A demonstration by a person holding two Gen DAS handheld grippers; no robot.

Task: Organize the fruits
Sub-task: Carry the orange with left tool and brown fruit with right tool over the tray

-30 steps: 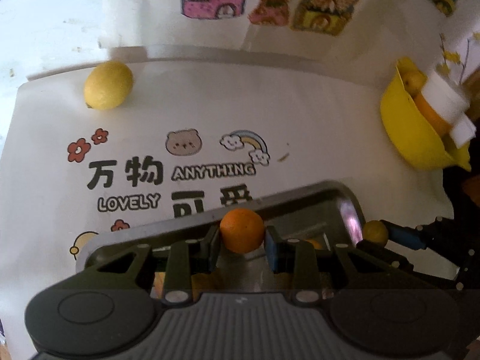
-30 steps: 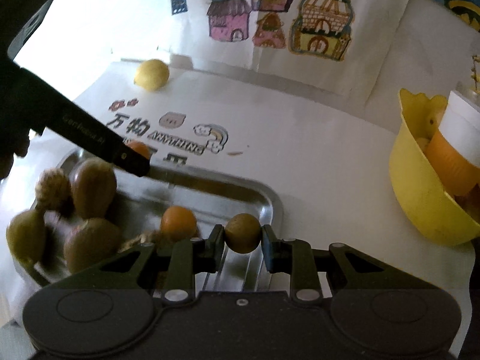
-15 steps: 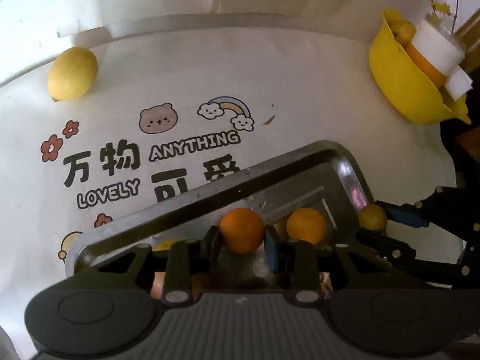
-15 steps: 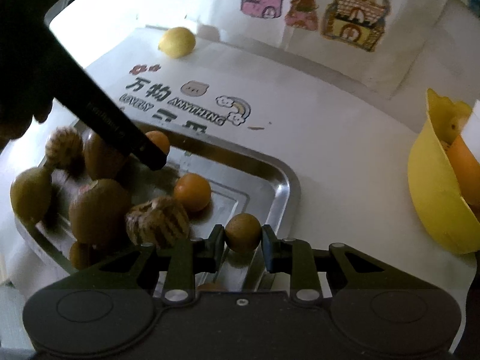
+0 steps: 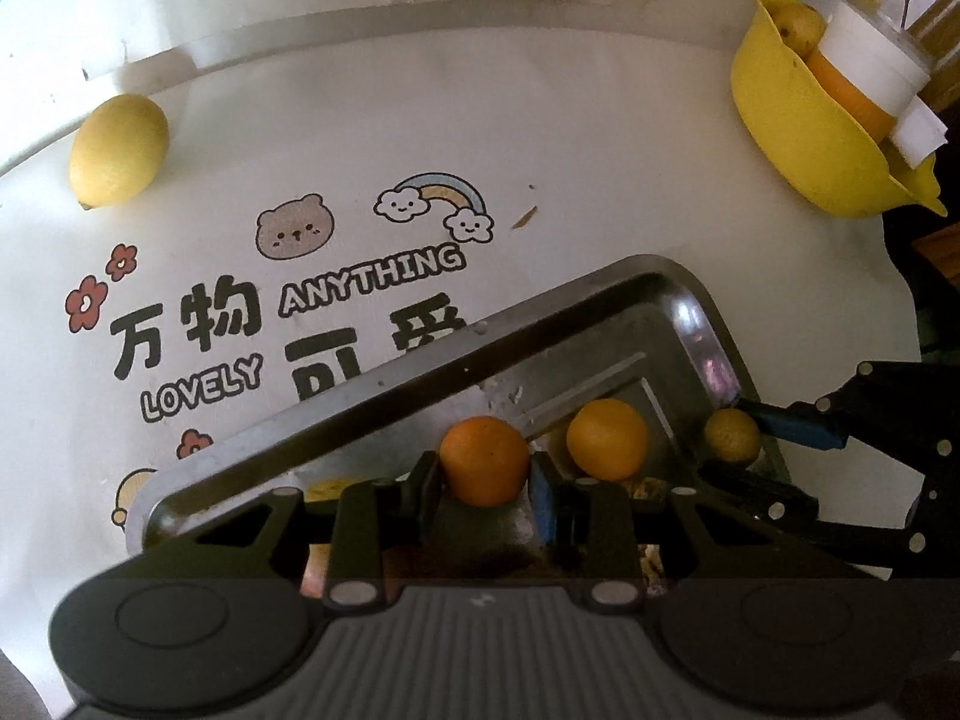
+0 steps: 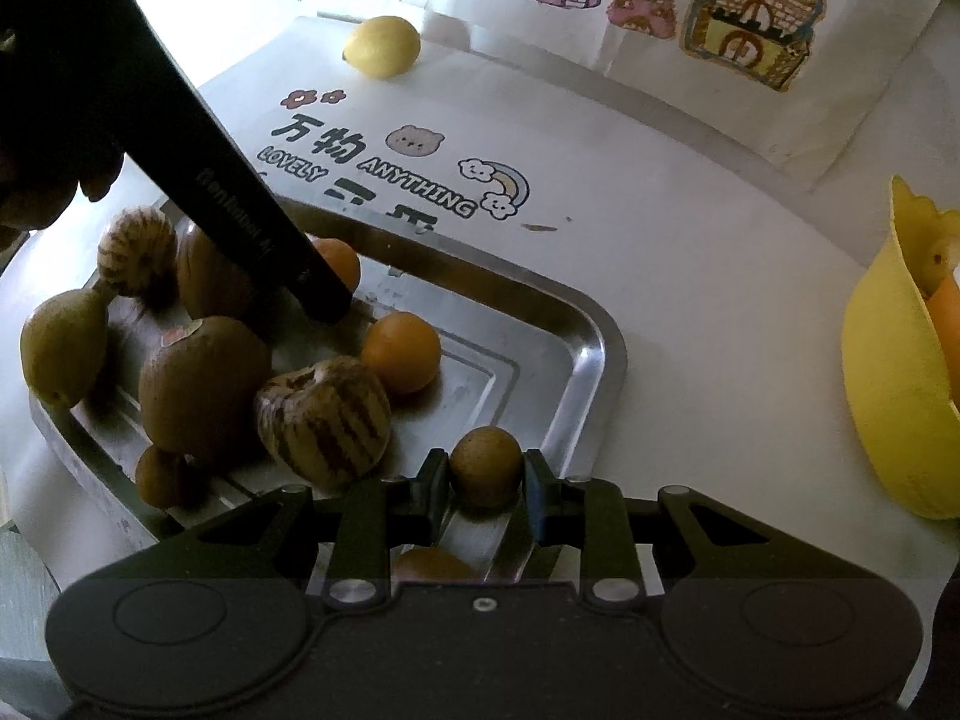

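Reading "LOVELY ANYTHING", white mat (image 5: 540,120) under steel tray (image 5: 420,372)

— What sort of place is this?
— A home, by the look of it: a table under a white cartoon tablecloth (image 5: 540,138) printed with a bear, a rainbow and "LOVELY ANYTHING".
— Anything else?
— Hand-coloured drawings of houses (image 6: 750,12) propped behind it, a yellow plastic bowl (image 5: 798,138) of fruit, and a steel tray (image 6: 540,324) of mixed fruit.

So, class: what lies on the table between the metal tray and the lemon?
Only the printed mat lies between the metal tray and the lemon, in both wrist views.
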